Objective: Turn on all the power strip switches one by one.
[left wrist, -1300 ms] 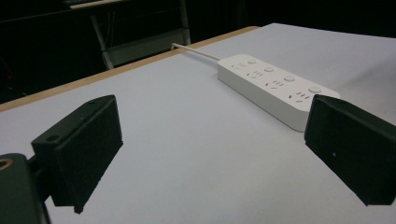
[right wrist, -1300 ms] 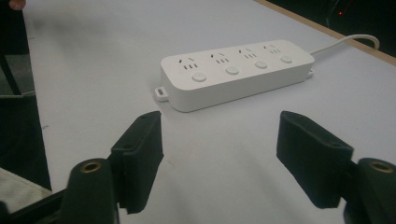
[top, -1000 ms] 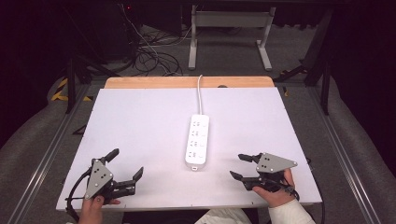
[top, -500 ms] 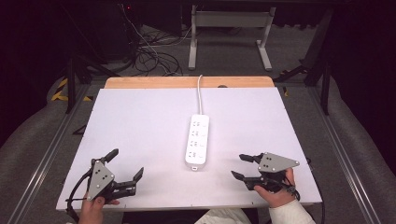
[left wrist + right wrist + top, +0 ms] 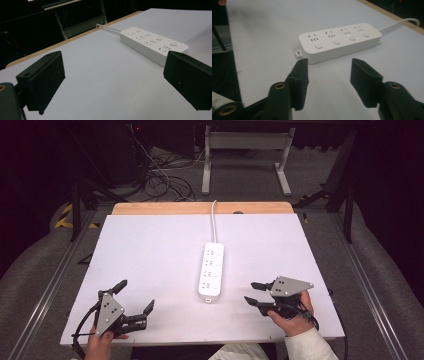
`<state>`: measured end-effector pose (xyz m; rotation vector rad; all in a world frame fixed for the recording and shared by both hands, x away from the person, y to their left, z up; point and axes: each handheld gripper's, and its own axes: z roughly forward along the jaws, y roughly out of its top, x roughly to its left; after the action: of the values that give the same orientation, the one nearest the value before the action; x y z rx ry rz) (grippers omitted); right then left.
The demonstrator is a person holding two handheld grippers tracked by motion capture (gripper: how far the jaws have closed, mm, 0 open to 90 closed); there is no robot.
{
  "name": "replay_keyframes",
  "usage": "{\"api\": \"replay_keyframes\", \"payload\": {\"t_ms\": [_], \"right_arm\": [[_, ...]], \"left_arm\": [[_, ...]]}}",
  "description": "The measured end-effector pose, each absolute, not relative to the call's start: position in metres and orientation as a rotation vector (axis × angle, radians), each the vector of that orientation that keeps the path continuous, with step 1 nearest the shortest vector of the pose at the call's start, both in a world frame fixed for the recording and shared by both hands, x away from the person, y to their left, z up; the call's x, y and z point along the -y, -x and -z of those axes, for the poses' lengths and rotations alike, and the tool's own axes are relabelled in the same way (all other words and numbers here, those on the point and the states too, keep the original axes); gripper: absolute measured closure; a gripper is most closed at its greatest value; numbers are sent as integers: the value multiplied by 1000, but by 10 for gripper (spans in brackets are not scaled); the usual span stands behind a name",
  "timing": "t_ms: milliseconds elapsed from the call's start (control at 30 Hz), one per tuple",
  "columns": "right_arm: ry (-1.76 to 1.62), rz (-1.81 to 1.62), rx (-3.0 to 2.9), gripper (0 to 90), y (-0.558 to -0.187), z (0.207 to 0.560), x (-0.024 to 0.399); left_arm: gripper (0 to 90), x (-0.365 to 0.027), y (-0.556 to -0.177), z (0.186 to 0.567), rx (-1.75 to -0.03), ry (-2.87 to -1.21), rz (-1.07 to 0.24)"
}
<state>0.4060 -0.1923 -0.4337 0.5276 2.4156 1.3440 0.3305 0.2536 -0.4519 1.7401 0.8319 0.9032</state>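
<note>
Power strip: the white power strip (image 5: 211,272) lies flat near the middle of the table (image 5: 150,250), lengthwise from near to far, with its cord (image 5: 214,220) running off the far edge.
Left gripper: your left gripper (image 5: 135,301) sits at the near left corner, well apart from the strip, jaws spread wide and holding nothing.
Right gripper: your right gripper (image 5: 255,292) is near the strip's near end, to its right, jaws partly open and empty, aimed at the long side with the buttons.
Slip risk: if you pinch only the rounded near corner, the smooth casing may squirt out.
Button risk: closing across the top could press a switch.
Cord risk: pulling the strip toward you could tighten the cord and twist the body.
</note>
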Motion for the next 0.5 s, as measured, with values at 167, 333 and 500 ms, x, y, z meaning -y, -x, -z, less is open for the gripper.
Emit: {"api": "replay_keyframes", "payload": {"t_ms": [167,333,500], "right_arm": [[-501,-1350,-2429,539,-414,425,178],[-487,-1361,-2436,532,-420,418,166],[-483,-1359,-2449,550,-428,416,158]], "left_arm": [[39,-254,-331,452,-835,-1739,-896],[39,-255,-331,452,-832,-1741,-898],[39,-255,-331,452,-831,-1742,-898]]}}
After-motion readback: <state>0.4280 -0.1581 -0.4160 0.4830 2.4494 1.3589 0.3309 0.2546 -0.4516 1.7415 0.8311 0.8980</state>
